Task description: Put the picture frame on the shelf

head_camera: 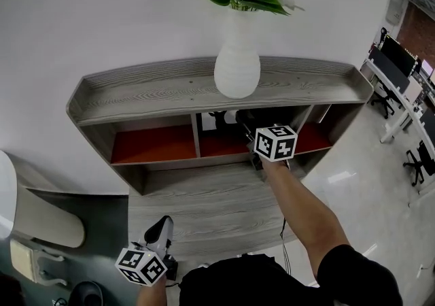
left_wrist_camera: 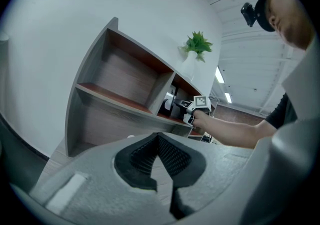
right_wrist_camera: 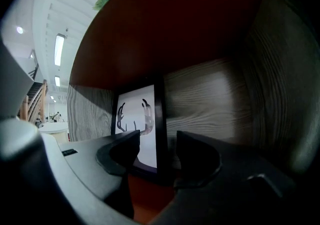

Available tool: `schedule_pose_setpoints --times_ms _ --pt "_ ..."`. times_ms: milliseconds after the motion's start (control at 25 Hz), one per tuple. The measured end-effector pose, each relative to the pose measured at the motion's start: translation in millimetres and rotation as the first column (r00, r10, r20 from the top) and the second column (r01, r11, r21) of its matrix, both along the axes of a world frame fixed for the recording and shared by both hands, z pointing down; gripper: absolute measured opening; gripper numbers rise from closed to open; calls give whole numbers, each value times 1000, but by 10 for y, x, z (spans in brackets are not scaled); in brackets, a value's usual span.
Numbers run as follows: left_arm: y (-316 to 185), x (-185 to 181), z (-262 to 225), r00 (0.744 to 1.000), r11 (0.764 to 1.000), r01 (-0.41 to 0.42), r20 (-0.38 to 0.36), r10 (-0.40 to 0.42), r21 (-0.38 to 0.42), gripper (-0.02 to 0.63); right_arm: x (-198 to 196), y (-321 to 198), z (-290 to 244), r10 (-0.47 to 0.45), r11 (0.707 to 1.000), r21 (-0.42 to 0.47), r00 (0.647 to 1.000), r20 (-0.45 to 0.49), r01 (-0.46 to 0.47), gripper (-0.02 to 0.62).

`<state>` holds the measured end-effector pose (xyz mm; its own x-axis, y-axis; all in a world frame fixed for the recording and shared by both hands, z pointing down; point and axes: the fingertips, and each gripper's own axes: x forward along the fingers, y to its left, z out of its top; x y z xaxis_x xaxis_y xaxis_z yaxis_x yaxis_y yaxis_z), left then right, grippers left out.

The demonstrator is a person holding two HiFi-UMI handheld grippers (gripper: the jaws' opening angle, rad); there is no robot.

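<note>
Hand-held gripper (right_wrist_camera: 157, 139) by frame (right_wrist_camera: 142, 114) in shelf (right_wrist_camera: 210, 94)

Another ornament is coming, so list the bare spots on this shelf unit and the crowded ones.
Free: the shelf top left and right of the white vase, and the red-floored left compartment. Crowded: the middle compartment, where the picture frame stands with the open right gripper around its edge.

1. A grey wooden shelf (head_camera: 156, 87) stands against the white wall (head_camera: 102, 19).
2. A white vase (head_camera: 237, 60) of green leaves stands on its top board.
3. The picture frame (right_wrist_camera: 137, 114) stands upright in its middle compartment.
</note>
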<state>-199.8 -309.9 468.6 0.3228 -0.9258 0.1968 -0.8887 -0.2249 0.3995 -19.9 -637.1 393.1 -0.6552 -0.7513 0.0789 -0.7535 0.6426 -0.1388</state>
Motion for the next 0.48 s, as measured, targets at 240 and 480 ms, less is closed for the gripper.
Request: schedule_pose_setpoints --times_ms 240,480 --pt "57 12 5 999 999 -36 2 36 3 9 58 169 -5 13 1000 0 1000 -3 -13 230" --pt "94 -12 6 997 997 -80 7 79 3 9 119 433 -10 19 1000 1 1000 6 -19 229"
